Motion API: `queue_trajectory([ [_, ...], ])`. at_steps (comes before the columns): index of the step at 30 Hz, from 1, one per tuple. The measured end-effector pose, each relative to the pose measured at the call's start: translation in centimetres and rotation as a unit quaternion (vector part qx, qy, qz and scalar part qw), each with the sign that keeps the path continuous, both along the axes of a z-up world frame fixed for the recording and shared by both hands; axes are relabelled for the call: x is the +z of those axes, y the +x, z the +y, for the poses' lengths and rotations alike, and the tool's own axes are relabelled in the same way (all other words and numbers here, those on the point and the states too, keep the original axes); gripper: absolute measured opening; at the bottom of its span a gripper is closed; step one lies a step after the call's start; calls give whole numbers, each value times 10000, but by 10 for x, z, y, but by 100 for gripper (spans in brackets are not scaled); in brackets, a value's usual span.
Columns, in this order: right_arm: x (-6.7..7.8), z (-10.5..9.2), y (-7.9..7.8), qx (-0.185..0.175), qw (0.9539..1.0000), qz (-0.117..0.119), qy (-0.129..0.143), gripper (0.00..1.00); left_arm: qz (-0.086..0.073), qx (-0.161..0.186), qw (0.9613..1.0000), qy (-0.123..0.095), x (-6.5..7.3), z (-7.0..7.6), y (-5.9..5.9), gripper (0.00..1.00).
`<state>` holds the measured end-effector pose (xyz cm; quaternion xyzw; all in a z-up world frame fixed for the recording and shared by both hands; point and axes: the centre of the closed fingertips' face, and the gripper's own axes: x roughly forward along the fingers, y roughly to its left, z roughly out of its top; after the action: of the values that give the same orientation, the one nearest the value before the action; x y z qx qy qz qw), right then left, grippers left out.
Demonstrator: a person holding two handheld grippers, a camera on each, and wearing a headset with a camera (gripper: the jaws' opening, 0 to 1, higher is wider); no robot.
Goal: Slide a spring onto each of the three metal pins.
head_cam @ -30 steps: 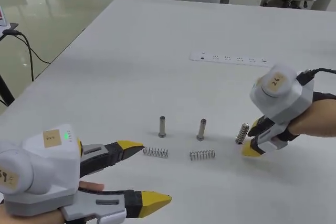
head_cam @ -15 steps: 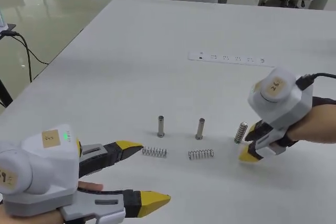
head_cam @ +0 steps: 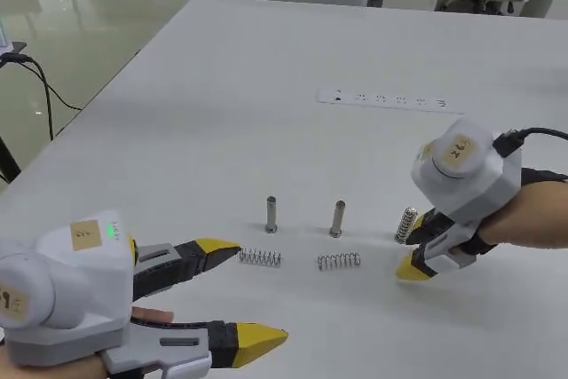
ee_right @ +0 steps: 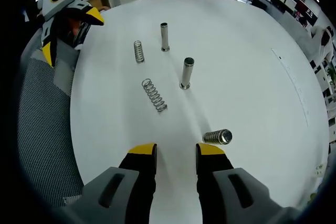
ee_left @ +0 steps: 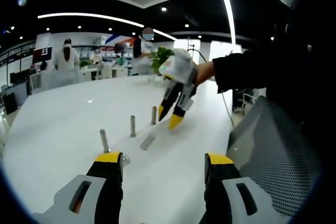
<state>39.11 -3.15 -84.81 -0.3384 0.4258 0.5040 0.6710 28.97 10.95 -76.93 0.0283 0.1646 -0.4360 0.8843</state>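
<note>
Right gripper [head_cam: 414, 246] first: hovering low at the right, just beside the right-hand pin [head_cam: 406, 225], jaws a little apart and holding nothing. Seems to carry its spring already, judging by the coils around that pin. Left gripper [head_cam: 253, 292] near and to the left, jaws spread wide, likewise empty. Leaves two bare pins standing, left pin [head_cam: 271, 215] and middle pin [head_cam: 337, 218], each with a loose spring lying flat on the table [head_cam: 266, 86] just on its near side: left spring [head_cam: 260, 258] and middle spring [head_cam: 339, 261].

Most likely to go wrong: clipping the loaded pin with a yellow tip, so close beside it, and toppling it, spring and all. Probably free-standing, all three, so apt to tip under a spring pushed on off-axis. Could also send a spring rolling with a clumsy nudge, or squirt it out of the jaws by pinching too hard or off-centre. Best to grip mid-coil, lightly, and lower straight down.
</note>
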Motion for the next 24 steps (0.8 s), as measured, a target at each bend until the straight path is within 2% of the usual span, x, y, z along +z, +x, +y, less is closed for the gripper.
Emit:
queue_trajectory([
  [14,8,14,-5,193,9998,-69,54,27,-16,-7,10000,2,1,-1,-1,58],
  [24,9,26,-8,361,9993,-105,60,27,-20,-14,10000,-2,1,-1,-1,58],
])
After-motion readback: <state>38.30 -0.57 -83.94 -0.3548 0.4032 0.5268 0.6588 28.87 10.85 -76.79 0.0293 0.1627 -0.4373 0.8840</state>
